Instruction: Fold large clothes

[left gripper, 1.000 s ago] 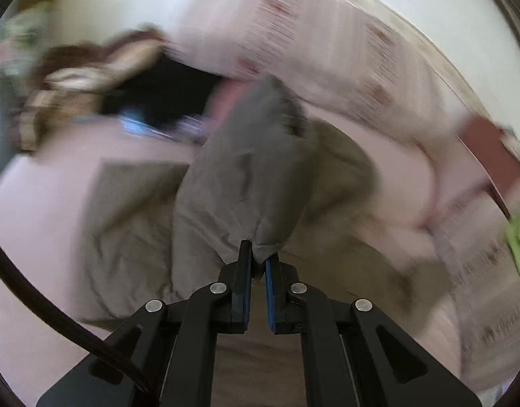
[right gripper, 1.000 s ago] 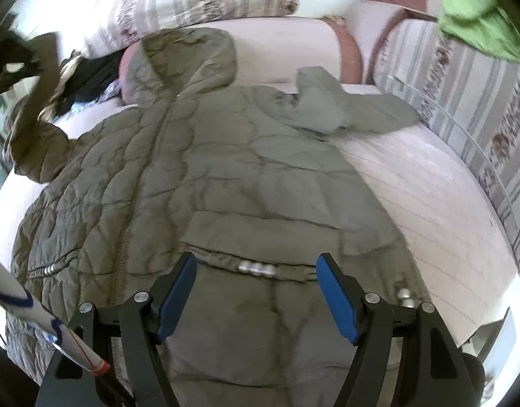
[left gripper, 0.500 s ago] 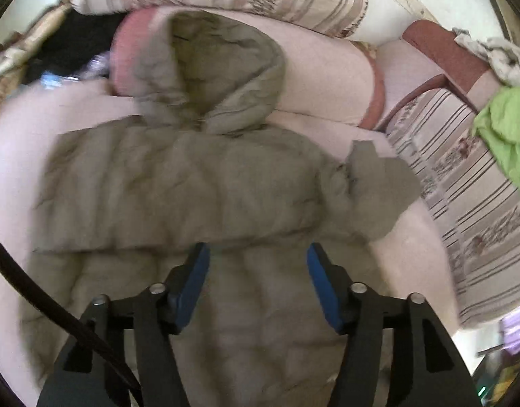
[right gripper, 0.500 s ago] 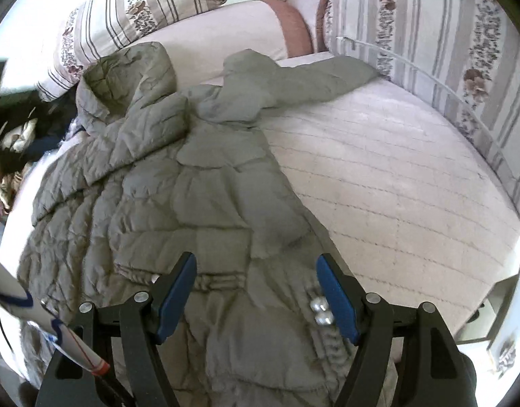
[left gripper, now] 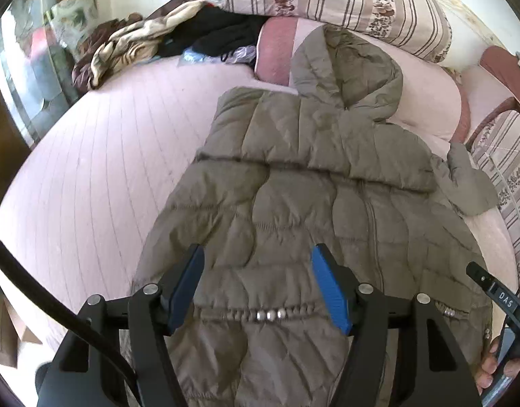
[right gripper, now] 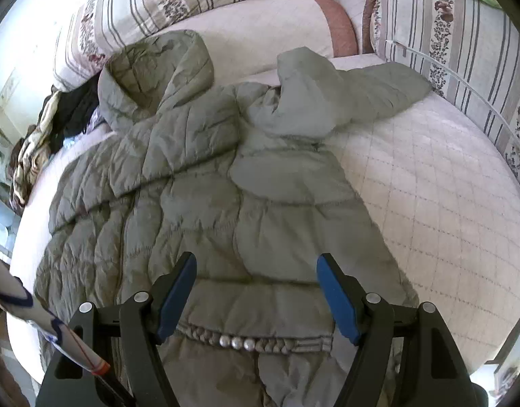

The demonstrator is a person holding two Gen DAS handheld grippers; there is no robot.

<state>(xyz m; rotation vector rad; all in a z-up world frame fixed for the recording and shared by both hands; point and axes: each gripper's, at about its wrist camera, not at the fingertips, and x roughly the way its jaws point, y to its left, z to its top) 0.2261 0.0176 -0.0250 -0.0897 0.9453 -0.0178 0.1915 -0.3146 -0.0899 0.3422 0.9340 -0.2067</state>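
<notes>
An olive-grey quilted hooded coat (left gripper: 294,203) lies front-up on the pink bed, its hood (left gripper: 348,64) resting against a bolster. One sleeve (left gripper: 311,139) is folded across the chest. The other sleeve (right gripper: 361,91) stretches out to the right over the bedcover. My left gripper (left gripper: 256,285) hangs open above the coat's lower front, over a pocket with metal snaps (left gripper: 270,314), with nothing between its pads. My right gripper (right gripper: 256,291) is also open, above the other snap pocket (right gripper: 236,342) of the coat (right gripper: 260,203), and holds nothing.
A heap of dark and patterned clothes (left gripper: 151,40) sits at the bed's far left. Striped floral cushions (left gripper: 345,3) line the back and the right side (right gripper: 463,51). Bare quilted bedcover (right gripper: 446,186) lies right of the coat. A hand (left gripper: 490,366) shows at the lower right.
My left gripper let go of the sleeve it held up and opened; that sleeve now lies across the chest. The left gripper pulled back and down toward the hem. The right view swung slightly.
</notes>
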